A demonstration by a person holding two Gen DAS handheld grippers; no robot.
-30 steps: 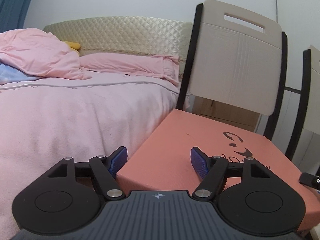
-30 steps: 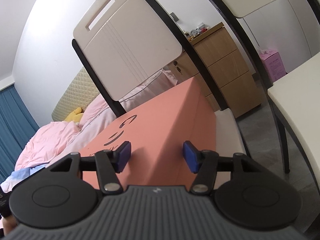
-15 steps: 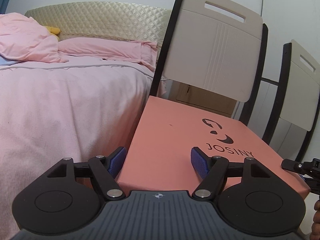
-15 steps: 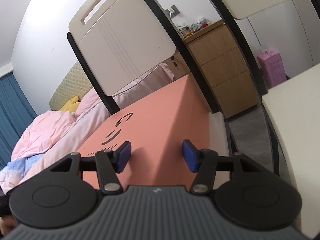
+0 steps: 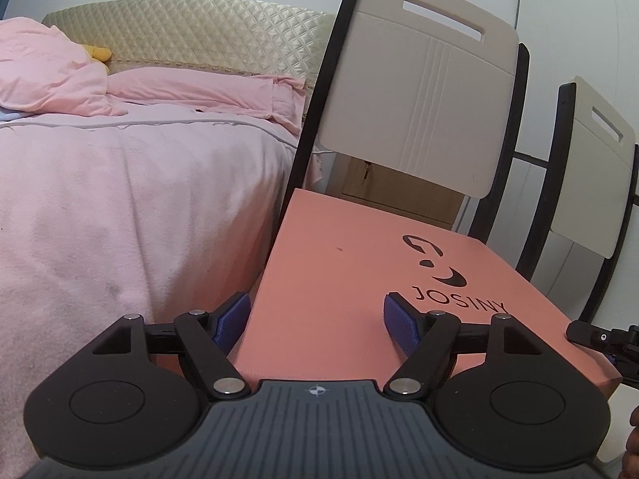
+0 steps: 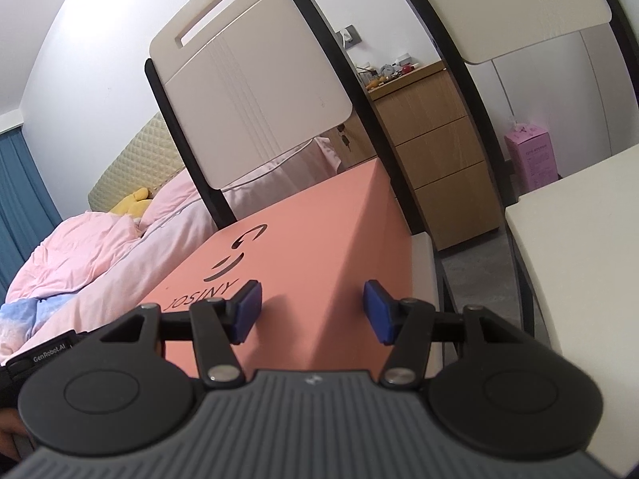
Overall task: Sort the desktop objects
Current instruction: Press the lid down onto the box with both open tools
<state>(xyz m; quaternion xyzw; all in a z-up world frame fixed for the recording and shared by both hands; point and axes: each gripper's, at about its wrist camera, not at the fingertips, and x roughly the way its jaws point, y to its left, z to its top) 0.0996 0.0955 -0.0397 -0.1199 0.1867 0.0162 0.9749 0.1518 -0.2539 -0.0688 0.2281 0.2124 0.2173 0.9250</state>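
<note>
A flat, matte salmon-pink box [image 5: 351, 279] with sharp edges and a black "JOSINY" logo printed on its lid lies on the seat of a chair [image 5: 419, 92], just beside the bed [image 5: 120, 199].

The left hand-held gripper [image 5: 317, 317] stands open, its ribbed blue pads [image 5: 399, 325] spread apart over the near left corner of the box: one pad hangs off the box's left edge, the other sits above the lid near the logo. Whether either pad touches the cardboard cannot be told.

The right hand-held gripper [image 6: 311, 311] is open too, its blue pads [image 6: 375, 311] straddling the box's [image 6: 303, 247] right top edge, one over the lid by the lettering, the other alongside the vertical side face.

The chair has a smooth cream back panel with a slot handle and fine vertical grooves, set in a curved black frame. A second chair [image 5: 591, 167] of the same make stands to the right.

The bed is covered in a soft, slightly pilled pink blanket, with a rumpled pink quilt [image 5: 48, 72], a quilted beige headboard [image 5: 191, 36] and a yellow plush toy [image 5: 99, 52]. In the right wrist view, a wood-grain drawer cabinet [image 6: 439, 159] stands behind, a pink carton [image 6: 531, 155] beside it, and a smooth white bench [image 6: 579, 239] edge lies at the right.
</note>
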